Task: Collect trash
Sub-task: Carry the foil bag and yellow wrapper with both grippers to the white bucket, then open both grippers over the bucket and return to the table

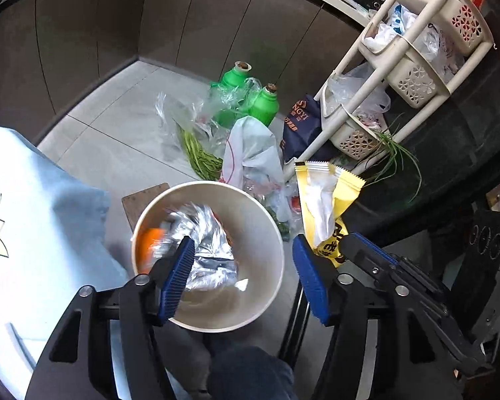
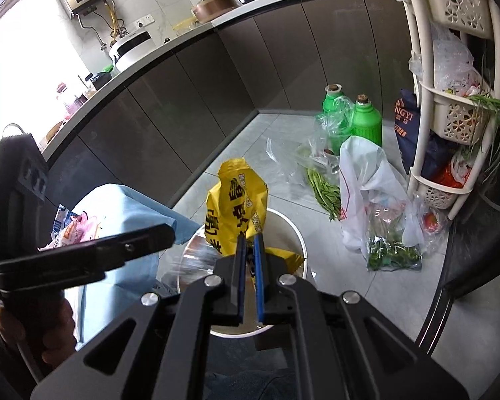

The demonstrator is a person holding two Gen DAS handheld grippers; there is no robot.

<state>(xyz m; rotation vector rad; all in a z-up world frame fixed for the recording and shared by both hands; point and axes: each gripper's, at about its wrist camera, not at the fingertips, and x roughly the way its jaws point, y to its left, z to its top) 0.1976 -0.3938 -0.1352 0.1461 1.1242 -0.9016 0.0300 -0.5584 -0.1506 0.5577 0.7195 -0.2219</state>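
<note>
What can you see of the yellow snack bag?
The yellow wrapper is a crinkly, shiny packet with black writing, a zigzag edge and a white inside showing where it gapes open. It looks empty and crumpled. The right gripper pinches its lower part, holding it upright above the white bin. Nothing else touches it.
</note>
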